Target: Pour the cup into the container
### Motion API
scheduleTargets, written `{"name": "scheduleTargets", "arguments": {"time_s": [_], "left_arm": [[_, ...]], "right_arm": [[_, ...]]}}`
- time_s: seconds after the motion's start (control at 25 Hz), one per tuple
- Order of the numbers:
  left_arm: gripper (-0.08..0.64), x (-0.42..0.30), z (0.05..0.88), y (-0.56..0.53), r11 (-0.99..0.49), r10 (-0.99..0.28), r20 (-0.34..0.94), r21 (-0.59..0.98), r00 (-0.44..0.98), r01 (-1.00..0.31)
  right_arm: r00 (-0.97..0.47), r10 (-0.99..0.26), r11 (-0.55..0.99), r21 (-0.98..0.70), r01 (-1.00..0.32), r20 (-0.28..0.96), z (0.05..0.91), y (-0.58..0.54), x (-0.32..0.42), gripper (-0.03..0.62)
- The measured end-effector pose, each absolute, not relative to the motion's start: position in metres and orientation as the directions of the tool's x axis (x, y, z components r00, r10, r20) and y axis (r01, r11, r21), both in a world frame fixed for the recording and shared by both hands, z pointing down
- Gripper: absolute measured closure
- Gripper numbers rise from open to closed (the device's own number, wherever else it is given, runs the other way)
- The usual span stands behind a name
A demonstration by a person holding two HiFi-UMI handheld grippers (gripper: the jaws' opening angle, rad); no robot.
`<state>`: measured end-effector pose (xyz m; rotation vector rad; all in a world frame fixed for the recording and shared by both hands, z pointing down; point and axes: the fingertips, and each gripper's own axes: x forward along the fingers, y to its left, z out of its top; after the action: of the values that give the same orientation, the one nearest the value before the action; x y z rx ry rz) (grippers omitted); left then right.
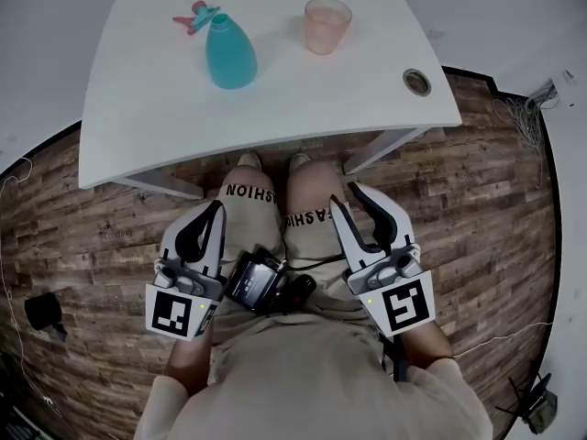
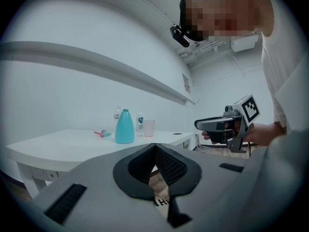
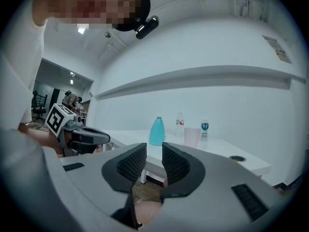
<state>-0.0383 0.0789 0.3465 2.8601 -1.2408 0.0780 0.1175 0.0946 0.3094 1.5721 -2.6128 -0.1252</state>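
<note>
While both claws hover over the person's lap in the head view, the left gripper [image 1: 215, 207] and right gripper [image 1: 347, 195] each clenched on nothing, the pink cup [image 1: 326, 26] stands on the white table [image 1: 165, 126], right of the teal container [image 1: 229, 53]. From the left gripper view, its jaw tips meet, empty, with cup and container well beyond. From the right gripper view, its pads sit drawn together, gripping nothing, the cup again standing right of the container.

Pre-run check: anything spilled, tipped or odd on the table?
Nothing spilled or tipped. The teal bottle and pink cup stand upright and apart on the table. Only oddity: a pink-and-teal spray head lies on its side beside the bottle, not fitted on it.
</note>
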Motion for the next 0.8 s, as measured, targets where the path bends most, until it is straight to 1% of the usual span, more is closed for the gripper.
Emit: {"name": "scheduleTargets", "arguments": {"time_s": [0.28, 0.8], "left_arm": [[0.554, -0.026, 0.344, 0.064, -0.698, -0.715, 0.057, -0.003, 0.697, -0.716], [0.554, -0.024, 0.335, 0.022, -0.685, -0.728, 0.067, -0.030, 0.683, -0.728]], "right_arm": [[-0.466, -0.884, 0.468, 0.108, -0.877, 0.043, 0.317, 0.074, 0.122, 0.508], [-0.470, -0.881, 0.472, 0.111, -0.875, 0.042, 0.311, 0.032, 0.122, 0.503]]}}
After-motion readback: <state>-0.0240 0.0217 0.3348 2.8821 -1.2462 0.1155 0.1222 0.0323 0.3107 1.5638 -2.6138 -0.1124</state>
